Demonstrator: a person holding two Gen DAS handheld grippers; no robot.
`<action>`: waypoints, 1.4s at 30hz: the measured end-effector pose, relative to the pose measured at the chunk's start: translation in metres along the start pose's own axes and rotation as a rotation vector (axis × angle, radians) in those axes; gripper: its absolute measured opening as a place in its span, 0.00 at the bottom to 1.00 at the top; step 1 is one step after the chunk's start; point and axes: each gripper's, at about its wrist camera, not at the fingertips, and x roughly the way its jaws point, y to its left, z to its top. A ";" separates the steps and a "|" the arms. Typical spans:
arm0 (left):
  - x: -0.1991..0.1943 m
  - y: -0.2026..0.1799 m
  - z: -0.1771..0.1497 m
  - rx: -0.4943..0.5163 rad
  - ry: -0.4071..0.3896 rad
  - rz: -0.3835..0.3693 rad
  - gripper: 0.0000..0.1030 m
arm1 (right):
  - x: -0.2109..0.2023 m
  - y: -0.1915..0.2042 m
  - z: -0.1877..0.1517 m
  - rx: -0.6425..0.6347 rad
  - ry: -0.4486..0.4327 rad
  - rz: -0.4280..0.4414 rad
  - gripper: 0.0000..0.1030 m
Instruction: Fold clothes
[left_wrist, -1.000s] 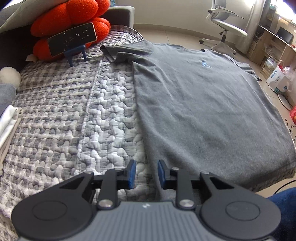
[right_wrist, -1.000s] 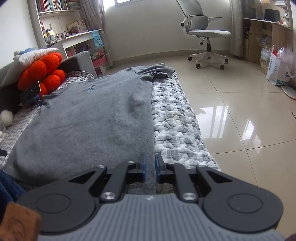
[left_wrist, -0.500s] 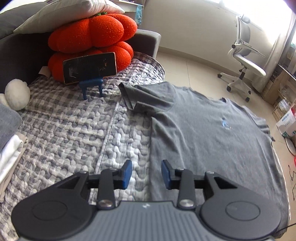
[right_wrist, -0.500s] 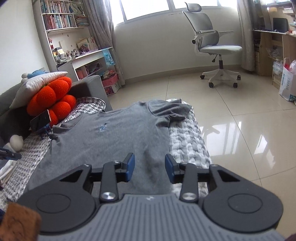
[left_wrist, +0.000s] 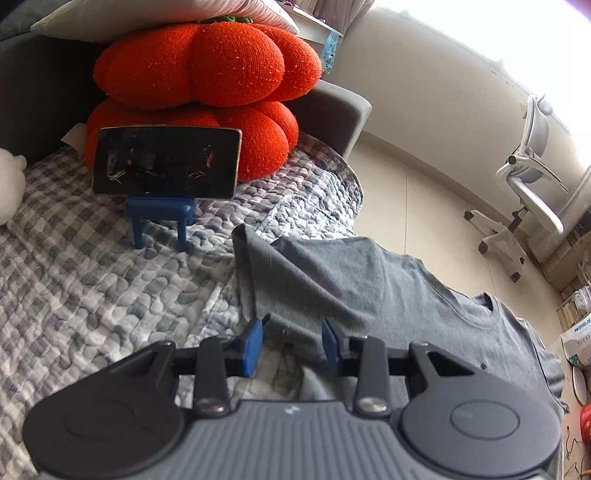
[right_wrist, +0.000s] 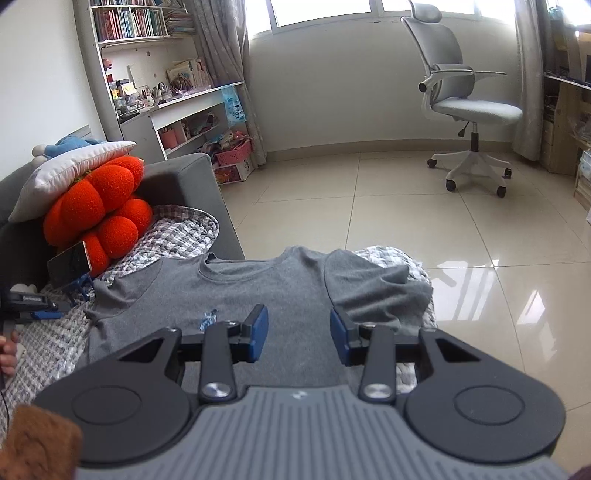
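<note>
A grey T-shirt (left_wrist: 388, 295) lies spread face up on the quilted bed cover (left_wrist: 92, 280), collar toward the far end. My left gripper (left_wrist: 293, 341) is open, its blue pads just short of the shirt's left sleeve (left_wrist: 295, 269). In the right wrist view the T-shirt (right_wrist: 258, 291) fills the middle, with a small blue chest logo (right_wrist: 208, 317). My right gripper (right_wrist: 298, 334) is open above the shirt's body, next to the right sleeve (right_wrist: 373, 284). Neither gripper holds cloth.
A phone on a blue stand (left_wrist: 164, 166) stands before two orange pumpkin cushions (left_wrist: 207, 70) at the sofa arm. A white office chair (right_wrist: 469, 107) stands on the tiled floor (right_wrist: 461, 240) to the right of the bed. Shelves (right_wrist: 159, 74) line the far wall.
Both grippers moved from the shirt's hem up toward the sleeves and collar. Both sets of jaws opened wider on the way.
</note>
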 end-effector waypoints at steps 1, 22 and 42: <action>0.010 0.000 0.002 -0.002 -0.004 -0.011 0.34 | 0.012 0.001 0.007 -0.001 0.010 0.004 0.40; 0.092 0.006 0.015 0.044 -0.067 -0.037 0.00 | 0.289 0.036 0.041 -0.201 0.266 -0.199 0.28; 0.087 0.036 0.024 -0.060 -0.093 -0.053 0.02 | 0.311 0.061 0.043 -0.262 0.169 -0.303 0.15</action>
